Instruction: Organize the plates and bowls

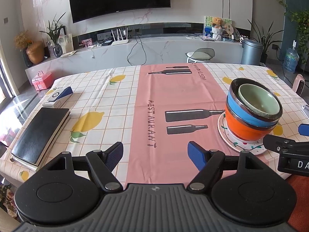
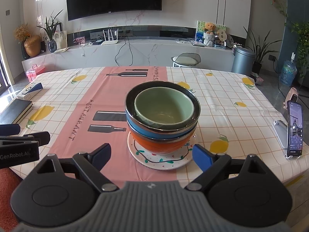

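Note:
A stack stands on the pink strip of the tablecloth: a white patterned plate [image 2: 160, 161] at the bottom, then an orange bowl [image 2: 160, 145], a blue bowl [image 2: 154, 133] and a green bowl [image 2: 164, 108] nested on top. In the left wrist view the same stack sits at the right, green bowl [image 1: 258, 100] uppermost on the plate [image 1: 239, 147]. My right gripper [image 2: 151, 155] is open just in front of the plate, with nothing held. My left gripper [image 1: 155, 155] is open over bare cloth to the left of the stack.
A black notebook [image 1: 41, 135] and a small blue-and-white box [image 1: 59, 95] lie at the table's left edge. A phone [image 2: 294, 128] stands upright on a holder at the right edge. Beyond the table are a stool [image 2: 186, 59] and a bin [image 2: 243, 60].

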The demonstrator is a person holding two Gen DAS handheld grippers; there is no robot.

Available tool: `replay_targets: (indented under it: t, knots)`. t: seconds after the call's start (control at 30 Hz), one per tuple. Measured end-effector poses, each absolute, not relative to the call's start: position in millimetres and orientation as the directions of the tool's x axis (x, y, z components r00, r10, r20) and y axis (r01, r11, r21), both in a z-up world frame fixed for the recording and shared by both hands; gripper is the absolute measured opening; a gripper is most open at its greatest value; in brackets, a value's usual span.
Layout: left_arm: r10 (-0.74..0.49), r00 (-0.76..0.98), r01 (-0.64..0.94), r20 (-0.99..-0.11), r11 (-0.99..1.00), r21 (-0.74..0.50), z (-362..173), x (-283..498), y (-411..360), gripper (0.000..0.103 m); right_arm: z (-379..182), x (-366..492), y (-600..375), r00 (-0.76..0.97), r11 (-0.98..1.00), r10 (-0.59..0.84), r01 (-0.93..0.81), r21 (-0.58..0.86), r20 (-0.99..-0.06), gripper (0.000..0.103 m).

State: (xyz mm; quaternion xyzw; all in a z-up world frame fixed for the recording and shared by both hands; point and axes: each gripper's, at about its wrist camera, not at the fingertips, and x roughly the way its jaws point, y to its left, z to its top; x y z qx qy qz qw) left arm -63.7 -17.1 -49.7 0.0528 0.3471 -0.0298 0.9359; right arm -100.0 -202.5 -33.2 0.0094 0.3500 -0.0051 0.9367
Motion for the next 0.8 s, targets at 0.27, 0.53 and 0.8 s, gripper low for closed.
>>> replay_targets:
  t: [0.27,0.53,0.8]
  knots:
    - [-0.019,0.755,0.087,-0.655,0.994,0.071,-52.8,-66.1,-13.2,0.089,-34.0,-100.5,-201.8,0.755,1.0,-0.004,0.014,0.011,-0.656,0.09]
    - [-0.019,0.756,0.083,-0.654,0.994,0.067,-52.3,-66.2,-11.3,0.089,-34.0,-100.9,-200.9,0.755,1.0,-0.004,0.012,0.008,-0.656,0.09]
    - [-0.02,0.756,0.084,-0.654,0.994,0.067,-52.1,-66.1,-11.0,0.089,-33.9,-100.7,-200.6,0.754,1.0,-0.004,0.012,0.008,-0.657,0.09]
